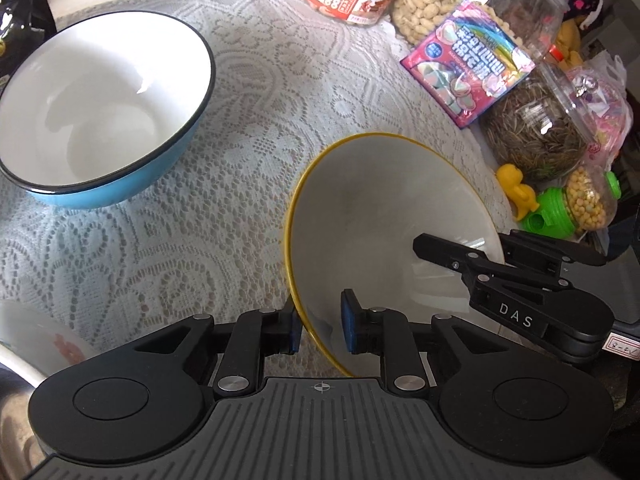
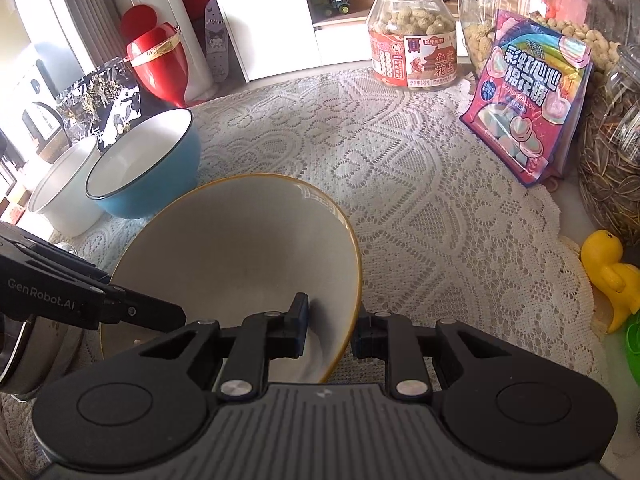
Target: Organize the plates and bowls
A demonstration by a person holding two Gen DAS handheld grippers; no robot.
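1. The left gripper straddles the near rim of the yellow bowl: its left pad sits against the outside wall, while its right pad stands inside with a sliver of gap showing. The jaws are not clamped on the rim.
2. The right gripper is clamped on the same bowl's rim on the far side from the left one, one pad inside and one outside, both pressing the wall.
3. Each claw shows in the other's view as a black arm reaching over the rim; the lower rim of the bowl is hidden behind the gripper bodies in both views.
4. The yellow bowl sits tilted between the two claws above the lace cloth; whether its base touches the cloth is hidden.
5. To the left, well apart, the blue bowl stands upright and empty on the cloth.
6. Just behind it is a white bowl, partly covered by the blue one.
7. At the left view's lower left edge a white dish with a red mark is cut off, its shape hard to read.
8. Along the right side stand a peanut jar, a pink candy bag, a seed jar and a yellow duck, the jars cropped by the frame.
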